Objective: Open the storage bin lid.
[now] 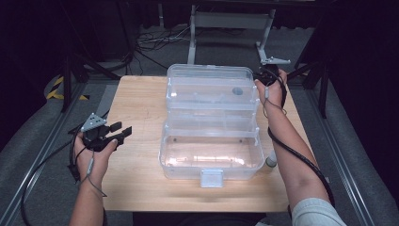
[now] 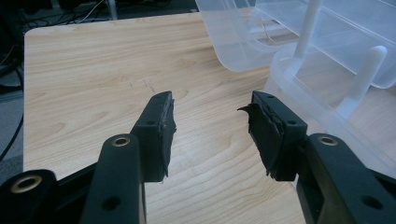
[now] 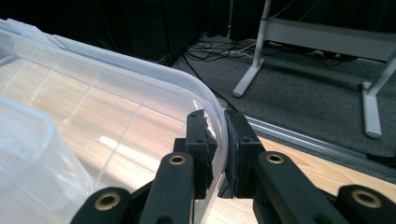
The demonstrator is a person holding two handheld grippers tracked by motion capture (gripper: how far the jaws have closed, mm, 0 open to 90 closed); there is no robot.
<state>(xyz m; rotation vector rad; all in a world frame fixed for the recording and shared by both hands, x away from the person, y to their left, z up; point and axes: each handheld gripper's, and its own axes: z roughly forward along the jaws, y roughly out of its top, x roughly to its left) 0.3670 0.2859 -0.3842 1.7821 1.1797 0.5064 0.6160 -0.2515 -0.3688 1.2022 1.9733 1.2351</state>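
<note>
At the far right corner of the clear plastic box (image 1: 211, 122), the right tool (image 1: 266, 75) has its two black jaws nearly together, one inside and one outside the curved rim of the box's raised upper tier (image 3: 140, 93), so the thin wall is pinched between the pads (the right gripper view (image 3: 216, 140) shows the plastic running straight through the narrow gap). The right hand (image 1: 272, 89) reaches along the box's right side, its cable trailing back over the forearm. The box itself stands in the middle of the worktop (image 1: 136, 117), opened out in steps: a deep lower tub (image 1: 211, 157) nearest the person with a small latch (image 1: 211, 178) on its front wall, and the upper tier farther back. A small white-capped item (image 1: 271, 161) lies just beside the tub's right front corner; what it is I cannot tell. Well apart from the box, over the worktop's left edge, the left tool (image 1: 120, 133) is held with jaws spread wide and nothing between them (image 2: 212, 135), pointing toward the box.
</note>
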